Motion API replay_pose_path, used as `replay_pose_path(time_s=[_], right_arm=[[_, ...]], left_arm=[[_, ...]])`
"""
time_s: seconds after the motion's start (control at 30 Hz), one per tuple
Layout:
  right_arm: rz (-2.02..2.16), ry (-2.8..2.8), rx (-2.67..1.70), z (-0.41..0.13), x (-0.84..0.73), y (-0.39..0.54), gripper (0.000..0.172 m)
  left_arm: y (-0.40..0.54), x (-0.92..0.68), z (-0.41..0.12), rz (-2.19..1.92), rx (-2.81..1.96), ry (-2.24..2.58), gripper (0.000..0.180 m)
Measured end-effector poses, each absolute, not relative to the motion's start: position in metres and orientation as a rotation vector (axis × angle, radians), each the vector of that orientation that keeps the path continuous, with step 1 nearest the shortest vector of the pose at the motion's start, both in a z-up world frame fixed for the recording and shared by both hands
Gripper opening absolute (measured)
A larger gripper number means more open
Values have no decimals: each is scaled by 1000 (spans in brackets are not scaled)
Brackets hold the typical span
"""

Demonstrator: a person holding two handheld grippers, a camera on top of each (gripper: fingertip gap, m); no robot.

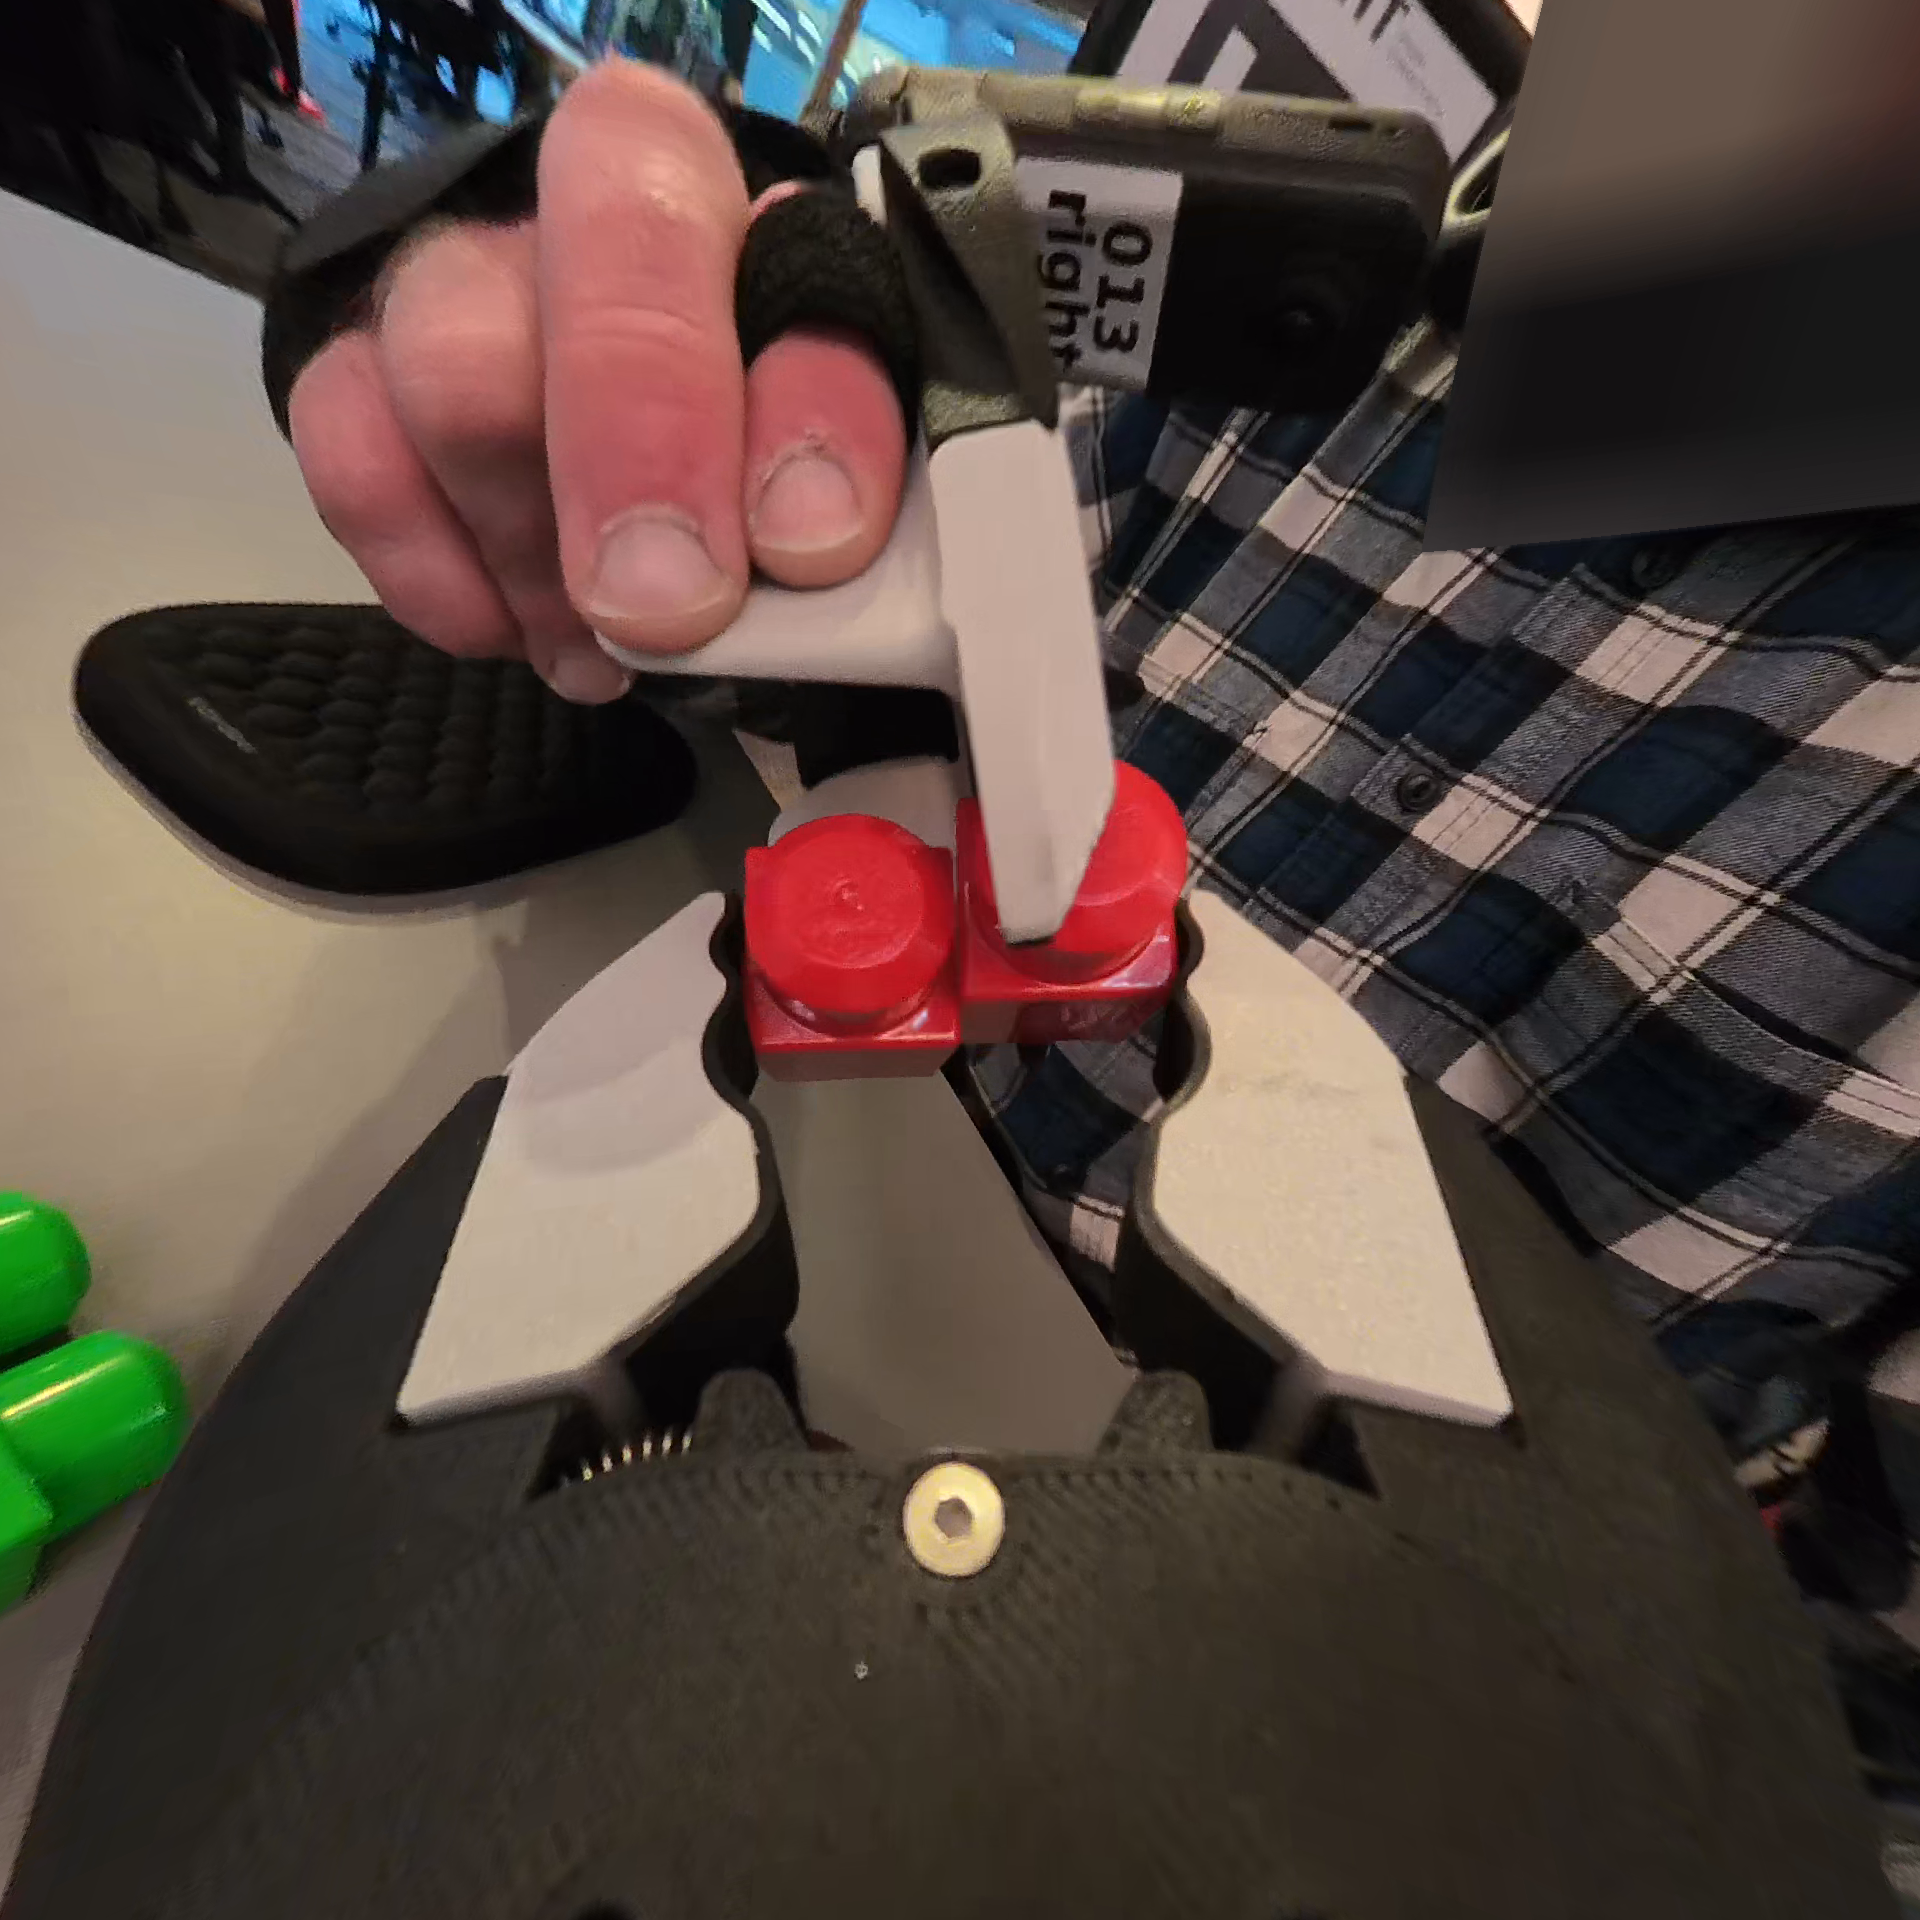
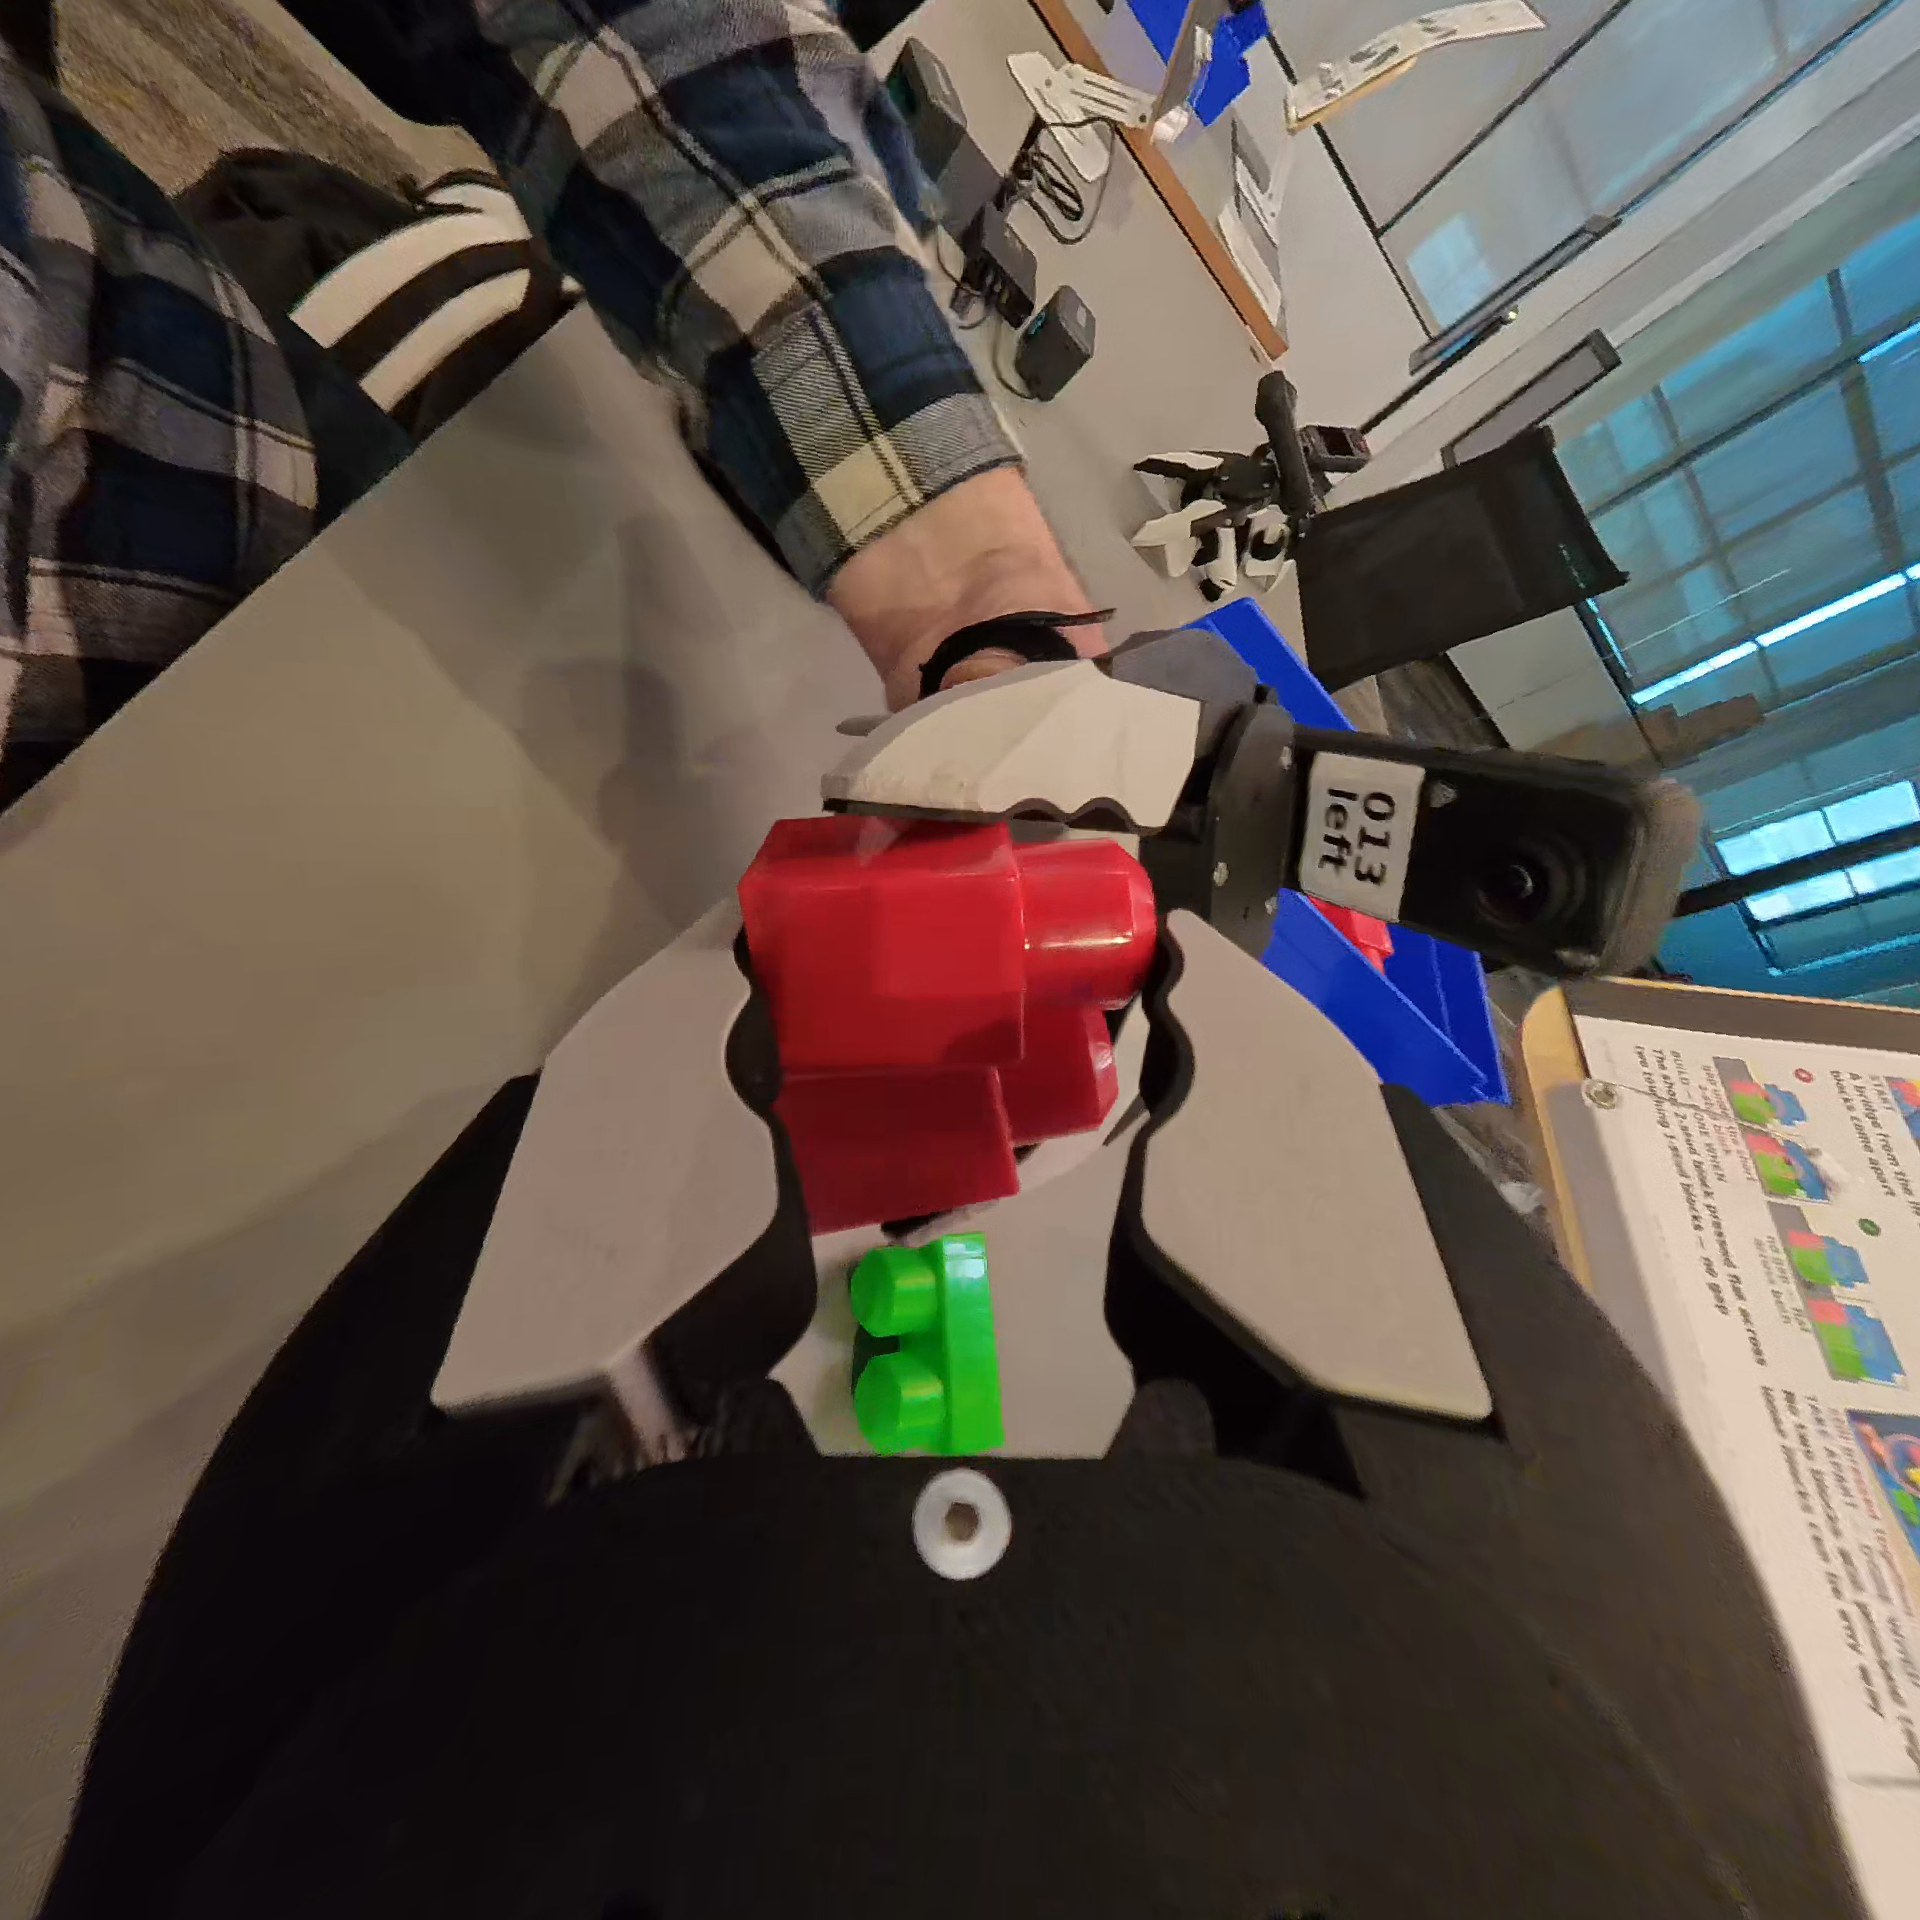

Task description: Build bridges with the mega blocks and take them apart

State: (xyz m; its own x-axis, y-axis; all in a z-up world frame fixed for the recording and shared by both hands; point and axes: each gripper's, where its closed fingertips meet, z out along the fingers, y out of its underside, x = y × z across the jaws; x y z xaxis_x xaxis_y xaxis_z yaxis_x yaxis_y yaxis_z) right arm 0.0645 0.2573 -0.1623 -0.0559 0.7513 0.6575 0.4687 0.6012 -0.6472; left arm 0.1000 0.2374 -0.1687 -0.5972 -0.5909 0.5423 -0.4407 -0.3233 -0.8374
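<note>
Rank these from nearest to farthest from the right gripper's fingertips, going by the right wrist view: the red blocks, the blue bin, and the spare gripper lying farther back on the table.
1. Red blocks: between the right gripper fingertips, pads against both sides.
2. Blue bin: just beyond, to the right, behind the left gripper.
3. Spare gripper: far back on the table, upper right.

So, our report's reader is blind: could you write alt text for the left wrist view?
The left gripper clamps two side-by-side red blocks above a pale table, while the right gripper reaches down onto them. Green blocks lie at left.
</note>
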Motion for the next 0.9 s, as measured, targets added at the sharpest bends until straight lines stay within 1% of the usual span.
replay_pose_path(time_s=[0.03, 0.07, 0.1, 0.13, 0.17, 0.27, 0.3, 0.33, 0.43, 0.5, 0.53, 0.57, 0.67, 0.7, 0.73, 0.8, 0.83, 0.9], right_arm=[[292, -1677, -1020, -161, 66, 261, 69], [281, -1640, -1038, -157, 69, 265, 76], [295, -1592, -1095, -153, 73, 271, 90], [324, -1549, -1149, -150, 80, 276, 83], [367, -1497, -1198, -147, 87, 279, 79], [669, -1269, -1449, -148, 104, 291, 80], [789, -1207, -1481, -147, 106, 291, 87], [877, -1166, -1506, -148, 107, 290, 88], [877, -1158, -1568, -158, 103, 291, 83], [885, -1163, -1534, -155, 97, 287, 74], [875, -1165, -1533, -155, 96, 287, 75], [853, -1172, -1537, -155, 96, 289, 68], [870, -1178, -1522, -151, 97, 289, 67], [857, -1168, -1529, -151, 98, 291, 75], [858, -1159, -1533, -150, 99, 293, 77], [893, -1159, -1538, -149, 99, 293, 71], [896, -1160, -1527, -147, 99, 292, 63], [901, -1168, -1505, -146, 99, 290, 53]], left_arm=[[241, 101, -168, -2065, -1355, 1718, 75], [247, 103, -165, -2052, -1374, 1661, 75], [255, 104, -163, -1996, -1382, 1619, 75], [262, 104, -162, -1906, -1397, 1603, 75], [268, 103, -159, -1823, -1395, 1592, 75], [282, 100, -149, -1561, -1391, 1594, 75], [283, 100, -148, -1479, -1385, 1621, 75], [284, 101, -145, -1422, -1371, 1633, 75], [286, 105, -139, -1276, -1346, 1658, 75], [287, 107, -136, -1273, -1338, 1652, 75], [289, 108, -138, -1239, -1337, 1649, 75], [288, 108, -137, -1245, -1331, 1651, 75], [286, 107, -133, -1298, -1307, 1637, 75], [285, 107, -132, -1311, -1295, 1641, 75], [282, 107, -130, -1329, -1271, 1645, 75], [280, 109, -126, -1345, -1247, 1634, 75], [280, 109, -125, -1340, -1236, 1632, 75], [282, 109, -124, -1334, -1223, 1633, 75]])
